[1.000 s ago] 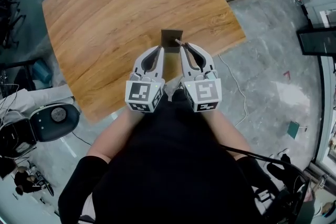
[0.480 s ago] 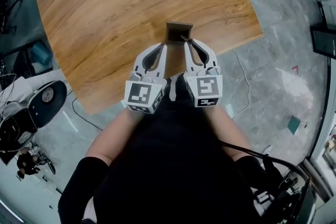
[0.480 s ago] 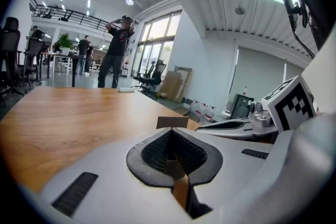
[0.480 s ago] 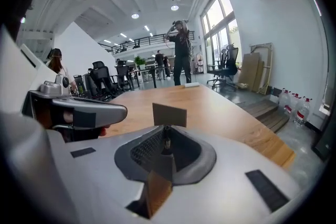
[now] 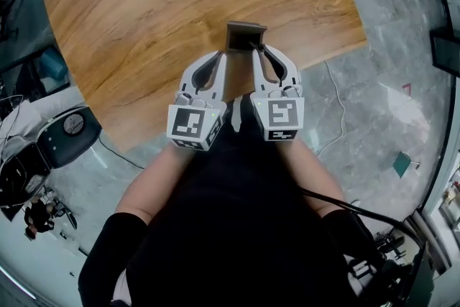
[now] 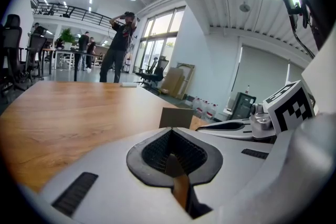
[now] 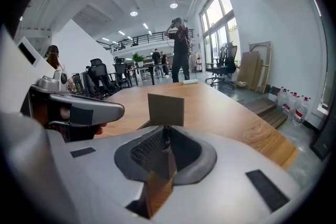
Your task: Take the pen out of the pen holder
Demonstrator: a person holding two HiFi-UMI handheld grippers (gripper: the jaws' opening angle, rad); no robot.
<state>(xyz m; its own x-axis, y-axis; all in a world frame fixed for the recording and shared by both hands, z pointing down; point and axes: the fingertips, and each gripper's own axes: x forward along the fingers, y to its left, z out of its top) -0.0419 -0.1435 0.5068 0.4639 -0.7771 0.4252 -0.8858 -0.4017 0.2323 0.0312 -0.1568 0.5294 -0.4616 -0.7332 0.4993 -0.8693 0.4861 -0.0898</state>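
A brown box-shaped pen holder [image 5: 246, 36] stands on the wooden table [image 5: 144, 18] near its front edge. It also shows ahead of the jaws in both gripper views, as the holder [image 6: 176, 117] and the holder [image 7: 166, 108]. My right gripper [image 5: 257, 49] is at the holder's near side, shut on a thin dark pen [image 7: 166, 139] that stands upright at its jaw tips. I cannot tell whether the pen's lower end is inside the holder. My left gripper [image 5: 220, 55] is alongside, shut with nothing in it.
The table's right edge drops to a grey stone floor [image 5: 388, 97] with a cable on it. A black office chair [image 5: 68, 144] stands by the table's near left corner. People and desks [image 7: 178, 50] are far behind the table.
The head camera has tilted, so the table and holder sit higher in the picture. Both grippers stay shut side by side at the holder's near side.
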